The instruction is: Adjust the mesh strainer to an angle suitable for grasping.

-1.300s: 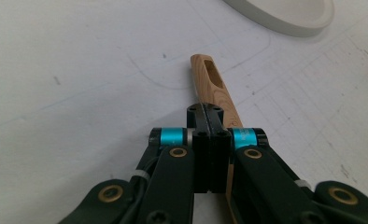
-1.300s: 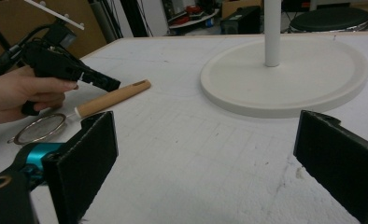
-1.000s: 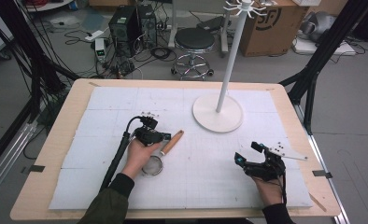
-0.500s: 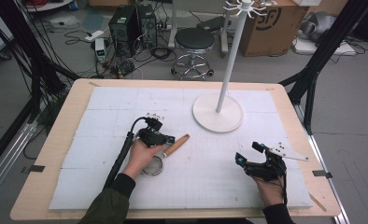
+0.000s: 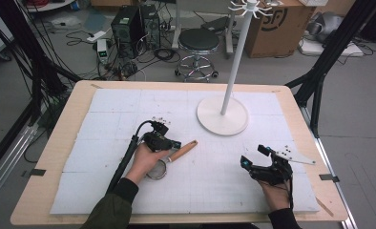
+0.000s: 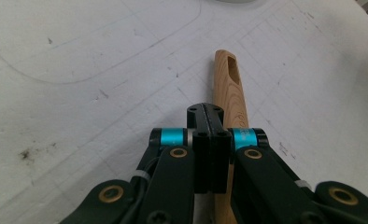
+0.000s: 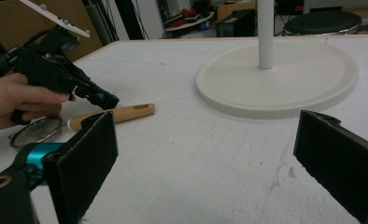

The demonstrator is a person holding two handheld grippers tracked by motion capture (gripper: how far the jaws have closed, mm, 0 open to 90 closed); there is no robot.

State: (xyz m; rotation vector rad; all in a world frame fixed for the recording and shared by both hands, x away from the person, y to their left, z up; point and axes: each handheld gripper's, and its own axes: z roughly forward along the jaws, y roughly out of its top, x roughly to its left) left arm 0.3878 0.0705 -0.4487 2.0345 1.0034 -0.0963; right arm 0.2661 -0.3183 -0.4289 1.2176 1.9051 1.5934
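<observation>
Left hand-held gripper now down over wooden handle of strainer, jaws together above it, gripping nothing. Right hand-held gripper apart, idle, well apart. Probably pre-grasp.

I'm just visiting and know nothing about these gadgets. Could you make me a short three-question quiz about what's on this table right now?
1. True or false: the right gripper has its jaws wide apart.
2. What lies under the left gripper? A) a strainer's wooden handle B) a cup C) a cloth
3. What stands at the far side of the table?

Key
1. True; nothing is between them.
2. A; the jaws look closed above it, and I cannot tell whether they touch it.
3. A white stand with a round base.
</observation>
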